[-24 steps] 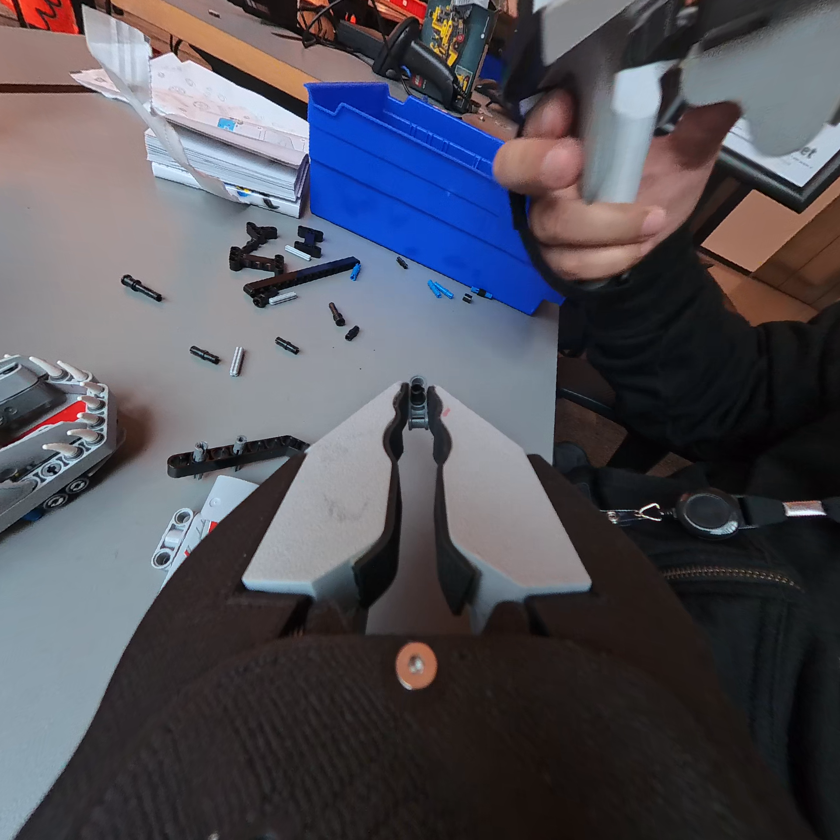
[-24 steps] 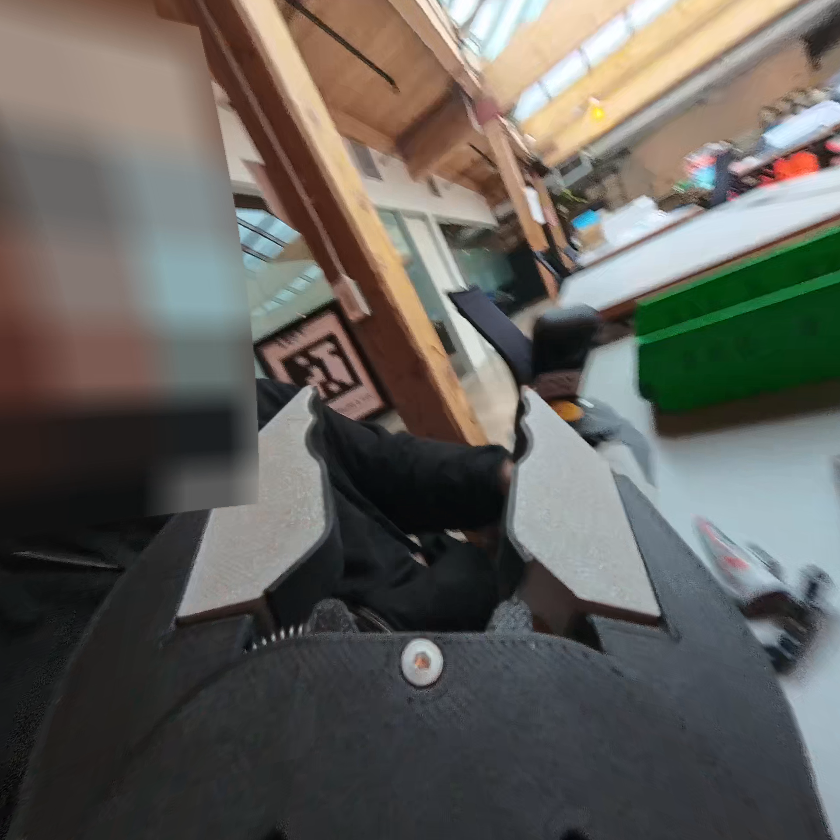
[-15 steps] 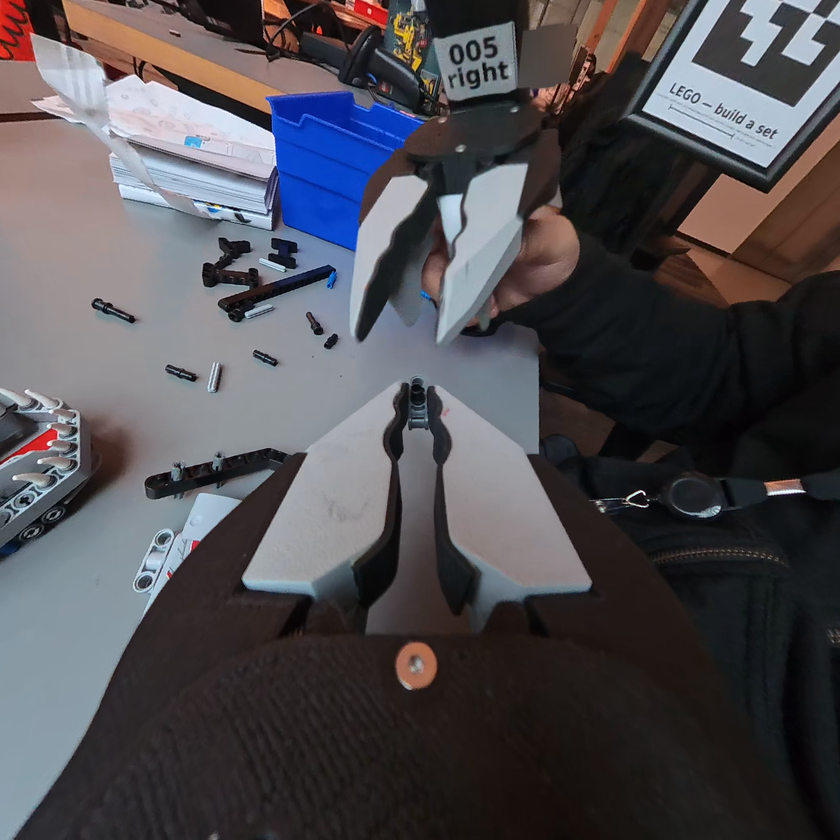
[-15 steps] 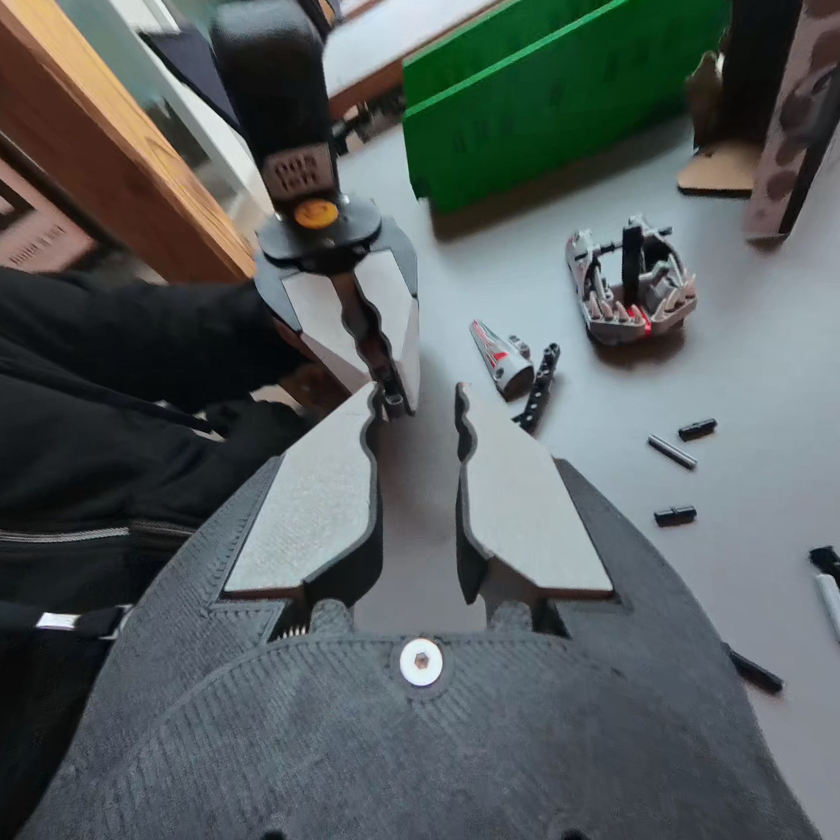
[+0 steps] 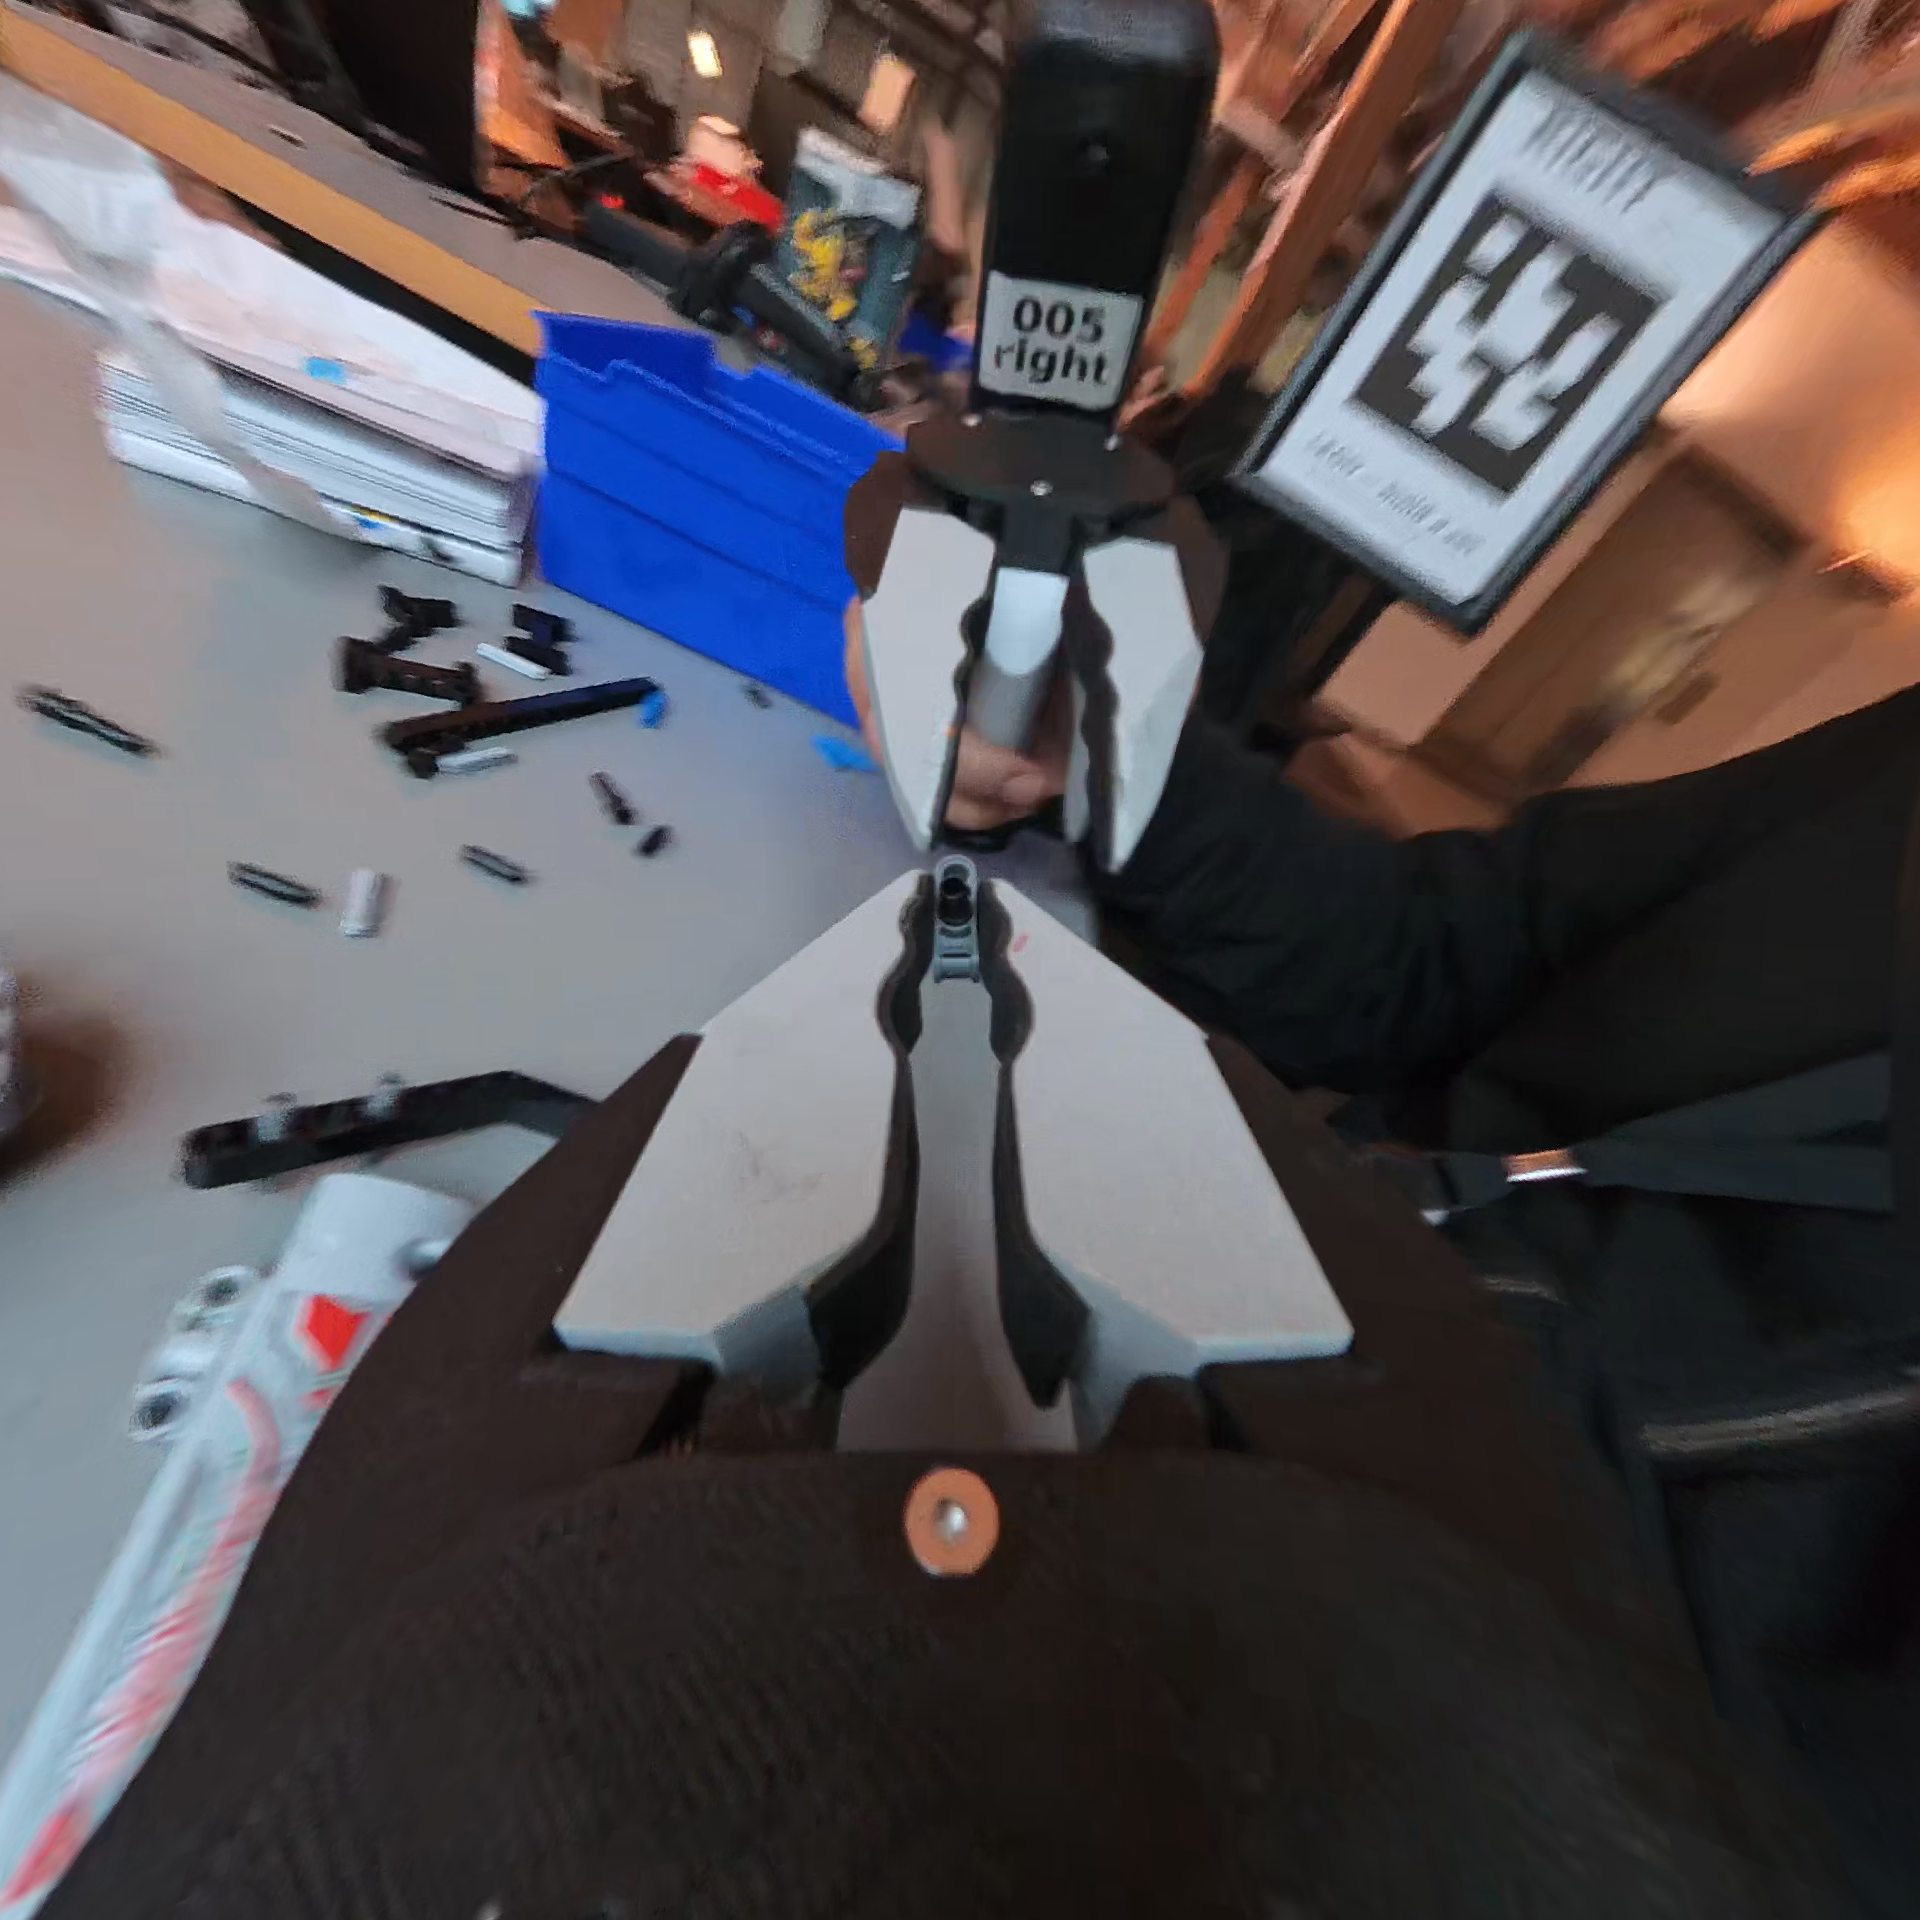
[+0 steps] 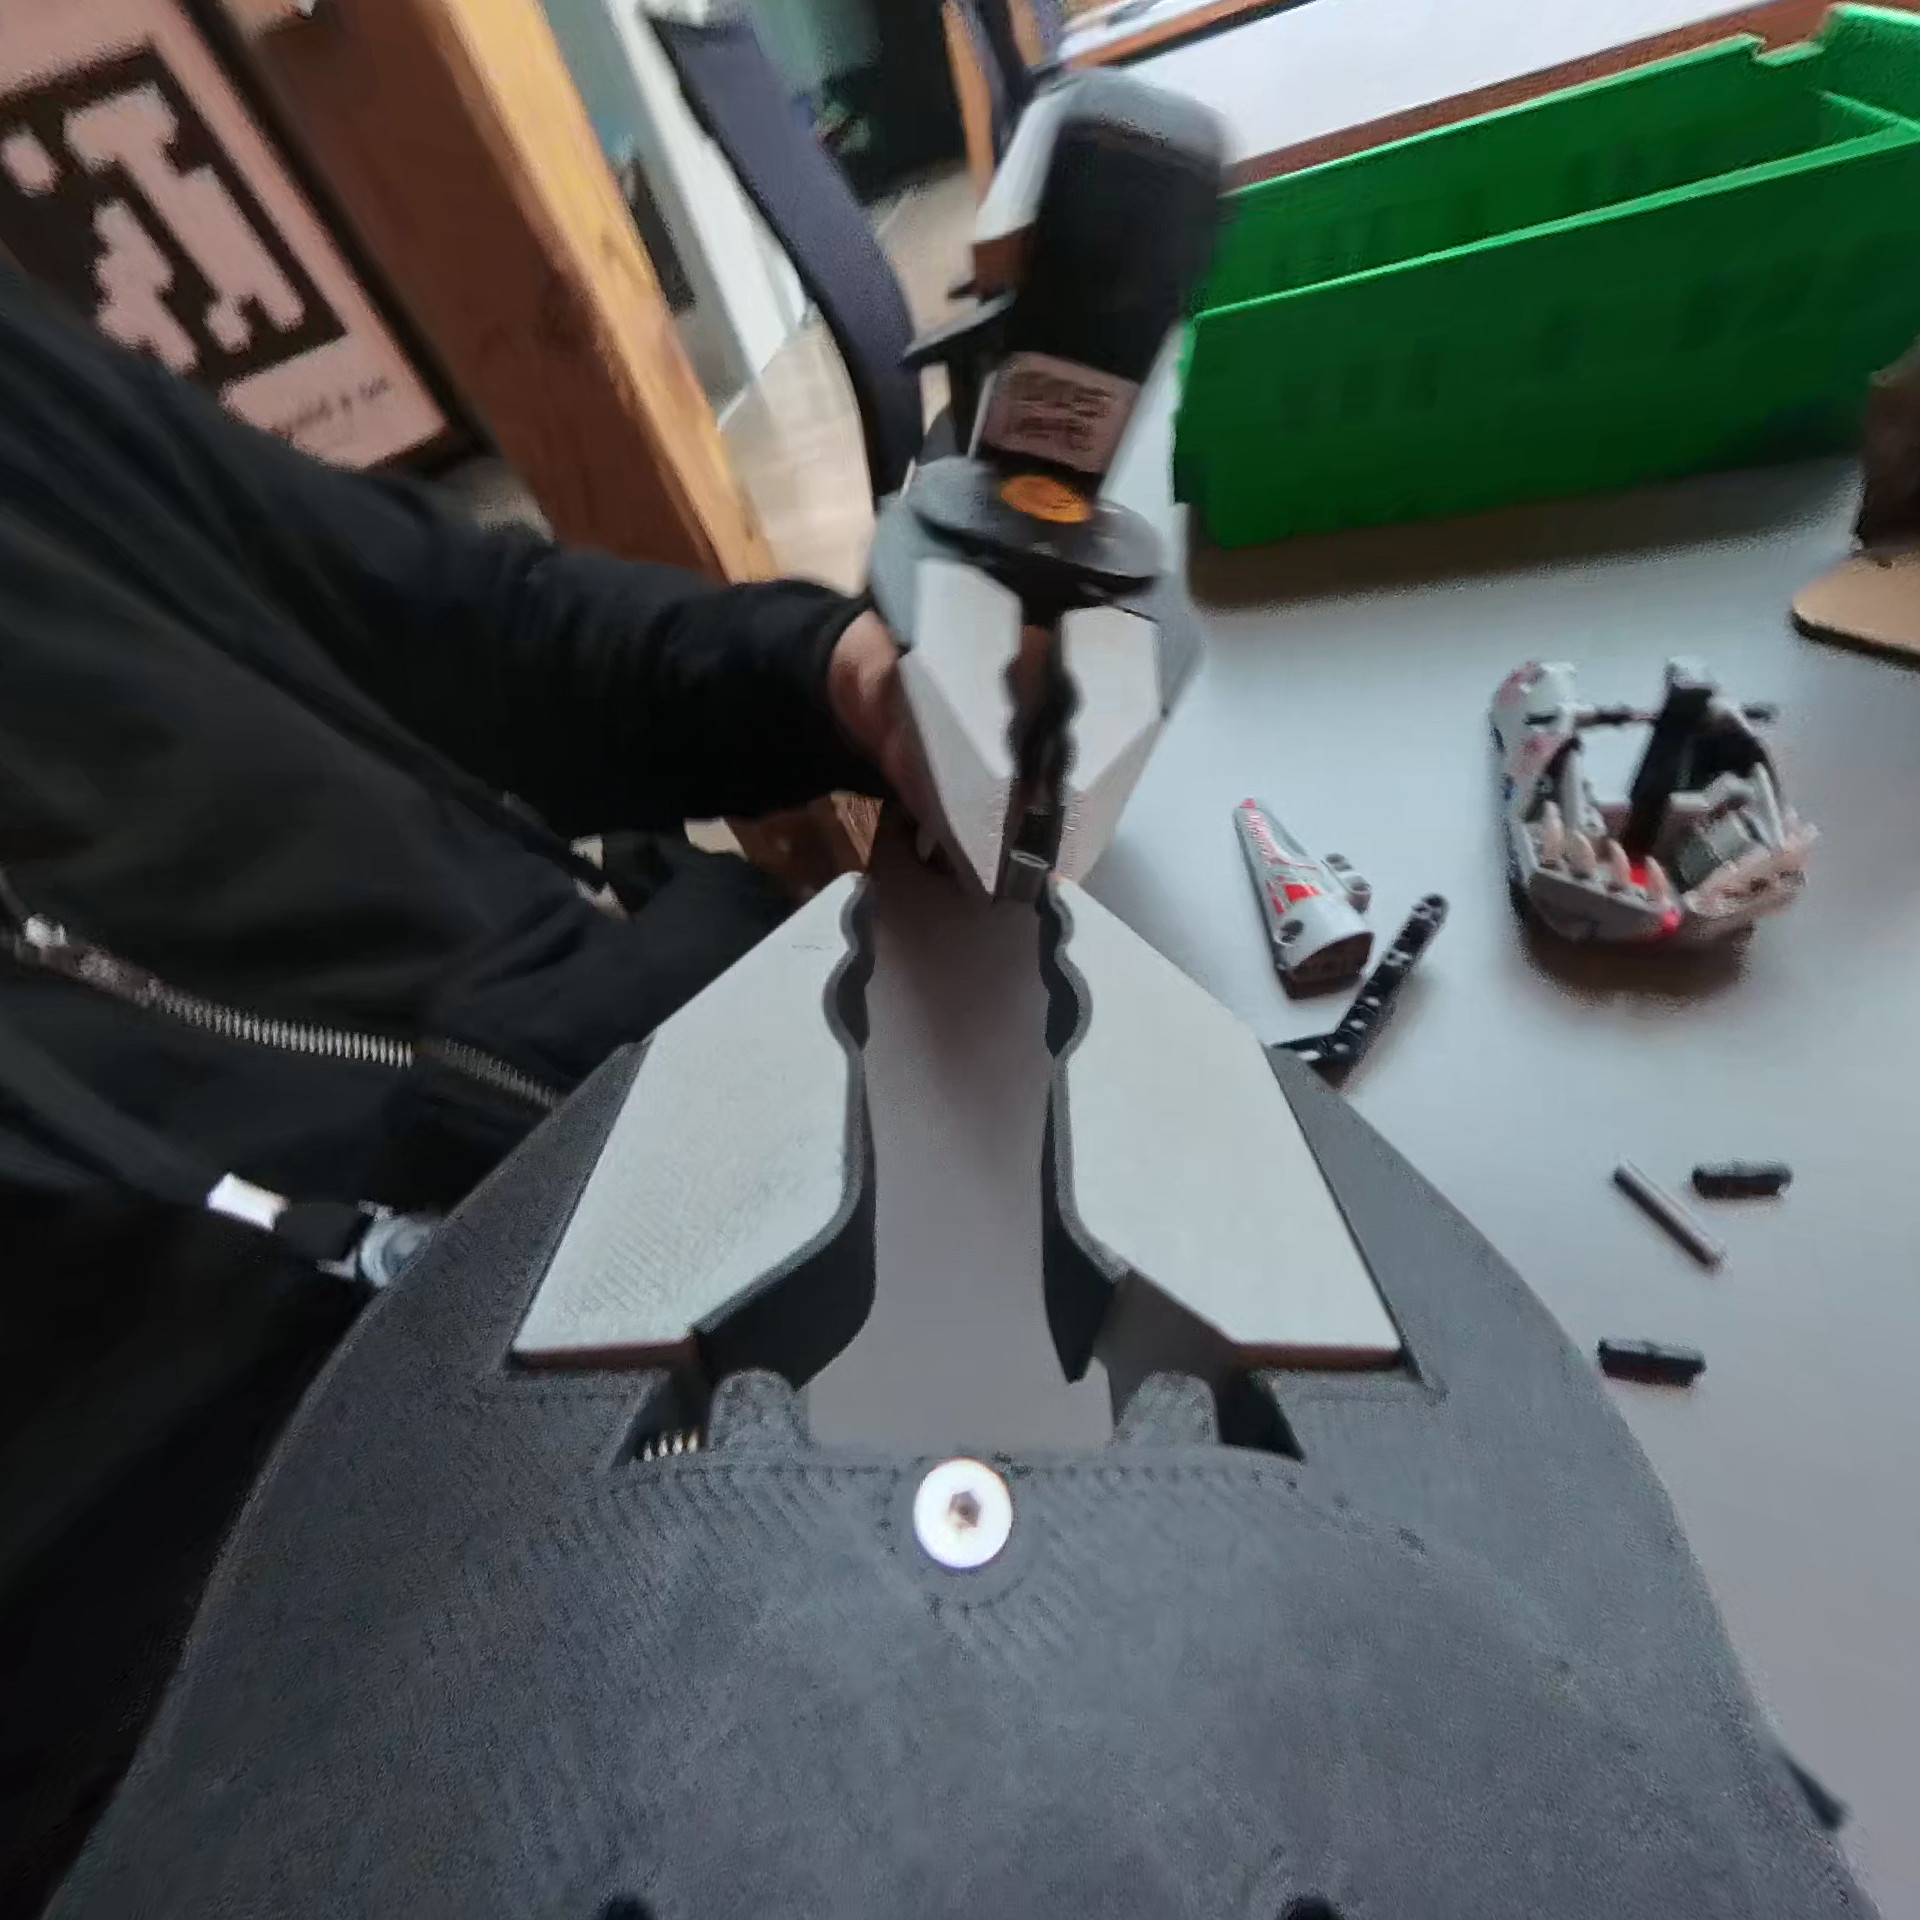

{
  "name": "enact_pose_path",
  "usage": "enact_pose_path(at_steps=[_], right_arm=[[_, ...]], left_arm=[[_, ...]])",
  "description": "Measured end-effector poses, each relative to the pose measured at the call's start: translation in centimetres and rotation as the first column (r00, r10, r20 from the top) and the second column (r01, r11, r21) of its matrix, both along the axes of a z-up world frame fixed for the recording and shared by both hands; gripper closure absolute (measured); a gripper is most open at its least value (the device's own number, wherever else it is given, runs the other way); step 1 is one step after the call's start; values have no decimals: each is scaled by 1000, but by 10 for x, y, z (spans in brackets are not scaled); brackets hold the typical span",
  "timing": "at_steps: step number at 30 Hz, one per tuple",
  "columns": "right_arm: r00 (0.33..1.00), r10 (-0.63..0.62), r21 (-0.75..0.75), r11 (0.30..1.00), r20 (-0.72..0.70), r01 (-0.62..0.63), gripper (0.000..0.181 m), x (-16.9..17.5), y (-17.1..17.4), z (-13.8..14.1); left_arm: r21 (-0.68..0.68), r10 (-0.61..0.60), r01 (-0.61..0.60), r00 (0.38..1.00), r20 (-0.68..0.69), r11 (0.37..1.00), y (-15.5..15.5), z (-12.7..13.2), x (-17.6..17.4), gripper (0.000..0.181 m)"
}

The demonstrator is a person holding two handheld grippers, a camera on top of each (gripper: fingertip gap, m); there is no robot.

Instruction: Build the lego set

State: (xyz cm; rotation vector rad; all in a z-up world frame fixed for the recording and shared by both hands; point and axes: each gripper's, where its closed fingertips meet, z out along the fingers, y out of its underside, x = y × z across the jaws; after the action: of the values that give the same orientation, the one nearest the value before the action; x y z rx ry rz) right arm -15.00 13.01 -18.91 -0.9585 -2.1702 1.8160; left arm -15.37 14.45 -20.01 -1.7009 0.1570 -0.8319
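Observation:
My left gripper (image 5: 954,891) is shut on a small grey connector piece (image 5: 954,935), held above the table's near edge. My right gripper (image 5: 1013,844) faces it tip to tip, open and empty, its tips just beyond the piece. In the right wrist view my right gripper (image 6: 954,896) is open, and the left gripper (image 6: 1023,847) points at it with the grey piece (image 6: 1029,871) at its right fingertip. The part-built grey, white and red model (image 6: 1652,821) sits on the table to the right.
A blue bin (image 5: 675,488) and a stack of booklets (image 5: 312,447) stand at the back. Loose black pins (image 5: 275,883) and black beams (image 5: 509,717) lie scattered. A black beam with grey pins (image 5: 343,1127) and a white-red panel (image 6: 1299,894) lie near. A green bin (image 6: 1558,312) stands farther off.
My right gripper has swung round from pointing away at the room to face the left gripper, and has closed in on its tip. The left gripper still holds the grey piece.

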Motion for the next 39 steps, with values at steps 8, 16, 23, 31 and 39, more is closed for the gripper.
enact_pose_path(at_steps=[8,16,23,31,39], right_arm=[[965,57,467,882,-255,71,161,13,-13,-12],[908,70,646,725,-413,238,172,3,-11,-14],[871,67,670,669,-486,322,176,-2,-4,-10],[872,49,644,694,-487,321,176,-1,-1,-6],[883,1,591,743,-470,314,174,-4,1,-5]], left_arm=[[-106,-227,289,891,393,951,-14,2,23,176],[-122,-216,304,860,463,945,-13,2,21,176],[-134,-193,273,884,425,953,-15,6,11,174],[-116,-172,236,901,398,965,-15,11,7,174],[-91,-138,166,957,253,982,-13,11,7,175]])
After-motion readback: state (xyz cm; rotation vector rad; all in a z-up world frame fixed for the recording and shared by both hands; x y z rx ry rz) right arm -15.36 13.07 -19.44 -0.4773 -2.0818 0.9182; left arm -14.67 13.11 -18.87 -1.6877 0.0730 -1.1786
